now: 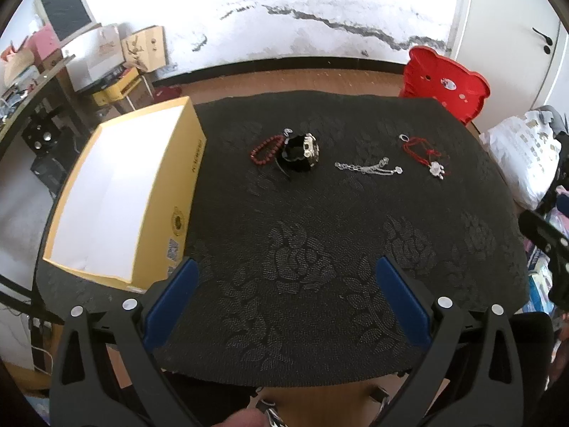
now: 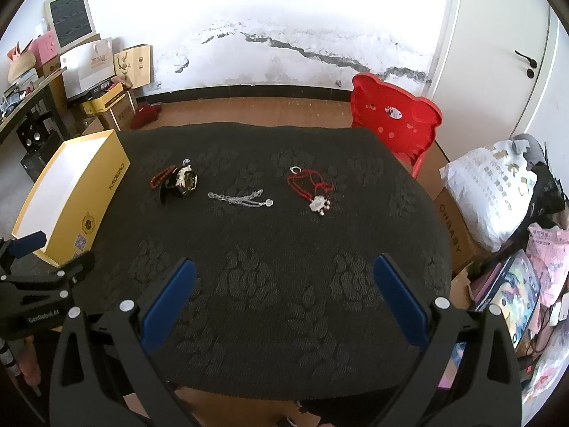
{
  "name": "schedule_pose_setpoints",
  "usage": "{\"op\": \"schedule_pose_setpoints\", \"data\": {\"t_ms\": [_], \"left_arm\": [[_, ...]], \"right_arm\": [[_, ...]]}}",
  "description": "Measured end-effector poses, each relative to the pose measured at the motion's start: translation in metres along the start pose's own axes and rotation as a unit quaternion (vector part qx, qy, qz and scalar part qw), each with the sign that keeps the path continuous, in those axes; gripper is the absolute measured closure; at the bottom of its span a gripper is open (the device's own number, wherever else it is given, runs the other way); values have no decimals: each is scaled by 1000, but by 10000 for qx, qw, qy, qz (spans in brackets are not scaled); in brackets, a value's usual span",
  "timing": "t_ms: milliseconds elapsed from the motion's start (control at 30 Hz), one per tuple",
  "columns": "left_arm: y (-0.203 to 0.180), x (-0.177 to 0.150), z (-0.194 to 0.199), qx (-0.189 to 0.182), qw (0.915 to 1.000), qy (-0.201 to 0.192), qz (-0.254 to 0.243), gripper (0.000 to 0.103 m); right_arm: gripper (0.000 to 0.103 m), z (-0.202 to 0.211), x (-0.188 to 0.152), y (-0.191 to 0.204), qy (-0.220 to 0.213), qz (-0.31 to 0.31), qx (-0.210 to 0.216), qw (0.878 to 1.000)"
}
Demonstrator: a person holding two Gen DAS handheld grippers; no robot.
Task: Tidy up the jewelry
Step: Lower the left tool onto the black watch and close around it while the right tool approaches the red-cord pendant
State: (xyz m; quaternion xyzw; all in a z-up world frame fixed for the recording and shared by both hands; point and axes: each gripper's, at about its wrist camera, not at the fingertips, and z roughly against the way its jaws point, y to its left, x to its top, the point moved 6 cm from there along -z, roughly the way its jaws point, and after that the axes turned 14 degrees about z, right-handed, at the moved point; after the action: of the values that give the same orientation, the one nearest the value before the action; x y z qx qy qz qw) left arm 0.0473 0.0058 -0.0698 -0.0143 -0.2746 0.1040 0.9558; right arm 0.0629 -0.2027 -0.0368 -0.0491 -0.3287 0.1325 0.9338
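A worktop (image 1: 320,235) covered in a black cloth with a woven flower pattern carries four pieces of jewelry in a loose row across its far half. At the left end of the row a red bead bracelet (image 1: 265,149) lies touching a black watch (image 1: 300,151) with a silver face; the watch stands curled on its strap, and a small silver ring shows just behind the two. To the right of the watch, apart from it, a silver chain (image 1: 368,168) lies stretched out flat. Further right again, a red cord necklace (image 1: 425,154) with a silver pendant lies in a loose heap, with a small silver ring at its far end.

An open yellow box (image 1: 117,192) with a white inside sits on the left edge of the worktop, its long side running away from the cameras. None of the jewelry can be seen in it.

The left gripper (image 1: 286,302) hangs over the near edge of the cloth, its blue fingers (image 1: 174,302) spread wide with nothing between them. The right gripper (image 2: 284,299) hangs likewise over the near part of the cloth, its fingers (image 2: 402,302) spread wide and empty. Both are well apart from the jewelry.

A red chair (image 2: 394,121) with a bear-shaped back stands behind the far right corner of the worktop.
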Motion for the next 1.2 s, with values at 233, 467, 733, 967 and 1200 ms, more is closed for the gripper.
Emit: {"op": "schedule_pose_setpoints", "data": {"t_ms": [233, 467, 733, 967, 1200], "left_arm": [[7, 21, -25, 36, 9997, 47, 218, 6], [-10, 44, -70, -168, 9991, 263, 271, 6], [-26, 75, -125, -290, 9975, 360, 536, 6], [-47, 82, -167, -215, 9986, 376, 317, 6], [-47, 89, -191, -71, 9997, 215, 112, 6]], "right_arm": [[6, -32, 10, -9, 49, -42, 101, 9999], [6, -80, 12, -25, 217, -123, 173, 9995], [6, -132, 20, -40, 306, -52, 114, 9995], [6, -180, 26, -51, 509, -78, 169, 9985], [6, -211, 25, -55, 625, -94, 165, 9979]]}}
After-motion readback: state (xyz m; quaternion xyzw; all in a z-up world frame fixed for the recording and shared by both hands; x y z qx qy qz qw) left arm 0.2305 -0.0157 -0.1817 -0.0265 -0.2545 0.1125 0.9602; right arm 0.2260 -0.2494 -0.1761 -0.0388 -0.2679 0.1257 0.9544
